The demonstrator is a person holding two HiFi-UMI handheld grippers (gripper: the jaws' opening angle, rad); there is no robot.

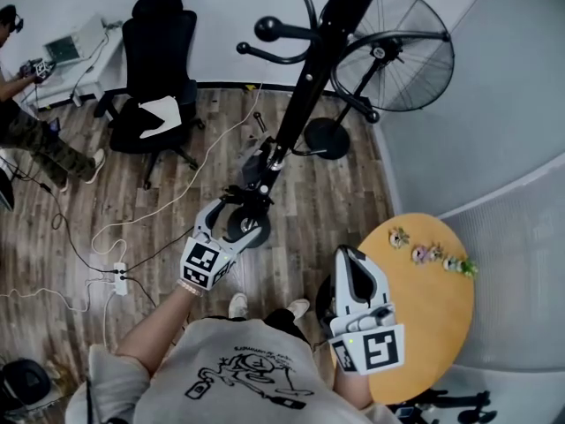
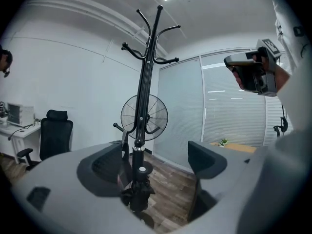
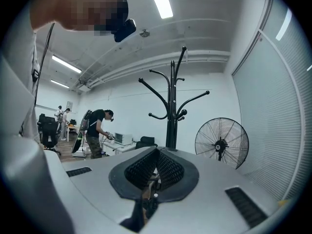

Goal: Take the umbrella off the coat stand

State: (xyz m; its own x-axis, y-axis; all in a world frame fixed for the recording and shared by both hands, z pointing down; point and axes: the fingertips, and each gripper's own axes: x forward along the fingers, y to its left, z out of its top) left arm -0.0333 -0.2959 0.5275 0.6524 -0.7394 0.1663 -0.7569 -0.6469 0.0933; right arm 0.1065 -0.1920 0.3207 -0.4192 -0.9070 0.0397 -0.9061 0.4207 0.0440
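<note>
The umbrella [image 1: 258, 173] is hanging against the coat stand [image 1: 309, 78]; fan [image 1: 402, 51] standing behind it, chair [image 1: 159, 69] sitting left, table [image 1: 437, 316] sitting right.

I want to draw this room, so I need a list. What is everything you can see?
coat stand: 1, black, middle of the floor
umbrella: 1, black, folded, low against the stand's pole
fan: 1, black, behind the stand
office chair: 1, black, back left
round table: 1, yellow, right
small ornaments: a few, colourful, on the table
power strip: 1, white, floor left
other person: 1, far left
left gripper: grey, jaws open, facing the umbrella
right gripper: grey, jaws shut
</note>
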